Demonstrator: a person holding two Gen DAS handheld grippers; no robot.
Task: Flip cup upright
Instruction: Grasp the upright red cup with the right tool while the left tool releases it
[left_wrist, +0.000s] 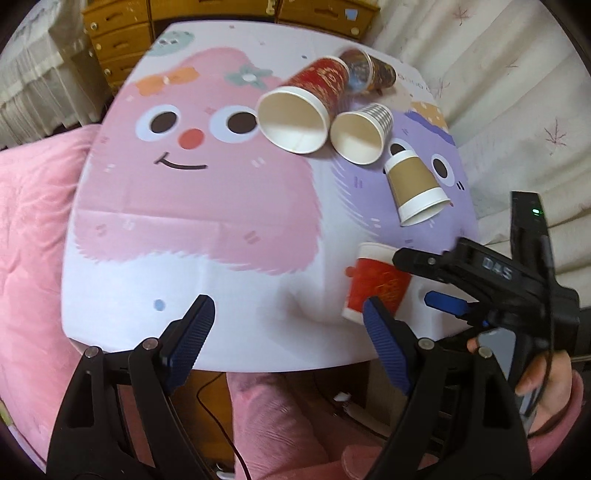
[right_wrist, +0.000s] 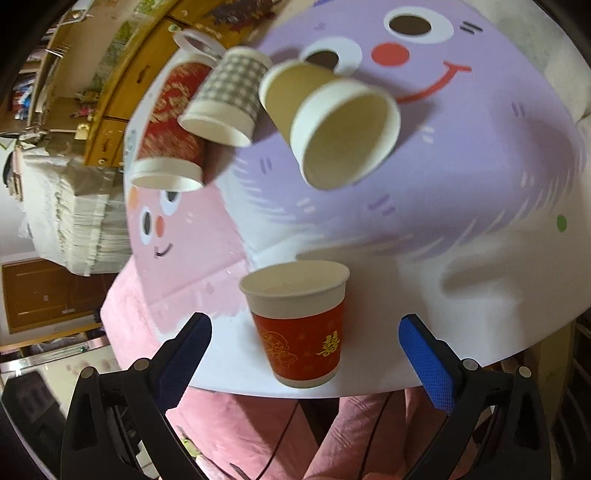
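Left wrist view: left gripper wide, holding nothing, hanging over the near edge of the table. Near right, a small red cup standing mouth up, with the right gripper spread around it, fingers apart from the paper. Farther back, four cups lying on their sides: a large red cup, a patterned cup behind it, a checked cup, and a brown cup at the right. Right wrist view: right gripper wide and empty, the red cup upright between the pads, close to the near edge, touching neither. Brown cup lying beyond, mouth toward the camera; checked cup and large red cup far left. Likely best now: draw straight back without brushing the standing cup, since a light paper cup so near the edge tips easily; then approach the brown one across its wall, squeezing gently to avoid crushing.
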